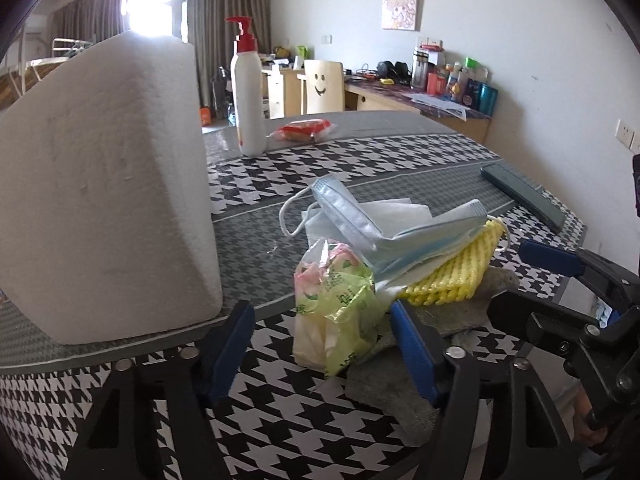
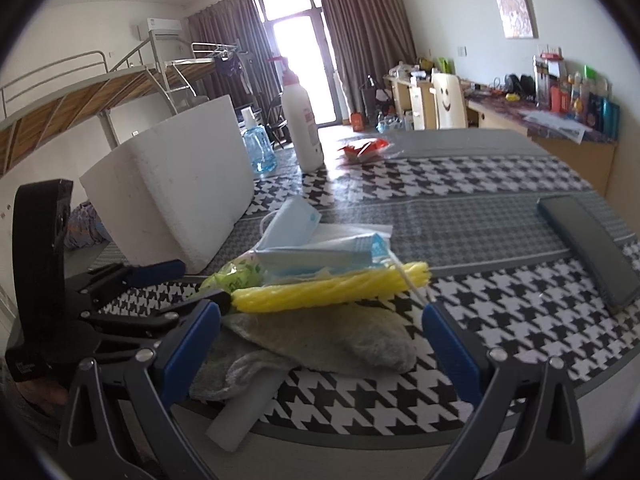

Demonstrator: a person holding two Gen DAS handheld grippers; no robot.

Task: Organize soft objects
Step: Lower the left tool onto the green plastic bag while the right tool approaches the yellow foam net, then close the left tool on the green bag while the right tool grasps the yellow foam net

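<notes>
At the near table edge: a pile of soft items, both grippers spread wide and empty.

The face masks (image 1: pixel 404 228), yellow foam net (image 1: pixel 452 276), green plastic bag (image 1: pixel 340 312) and grey cloth (image 2: pixel 320 340) lie stacked, all judged light, limp and slippery; an edge pinch suits them. The left gripper (image 1: pixel 320 344) brackets the bag, the right gripper (image 2: pixel 320 336) the cloth. A stiff white foam box (image 1: pixel 104 184) stands beside them on the houndstooth table (image 1: pixel 400 168).

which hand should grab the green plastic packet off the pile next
Left. The green packet sits right between the open left tongs, at the pile's near edge. The right tongs, also open, face the grey cloth and yellow foam net instead.
</notes>
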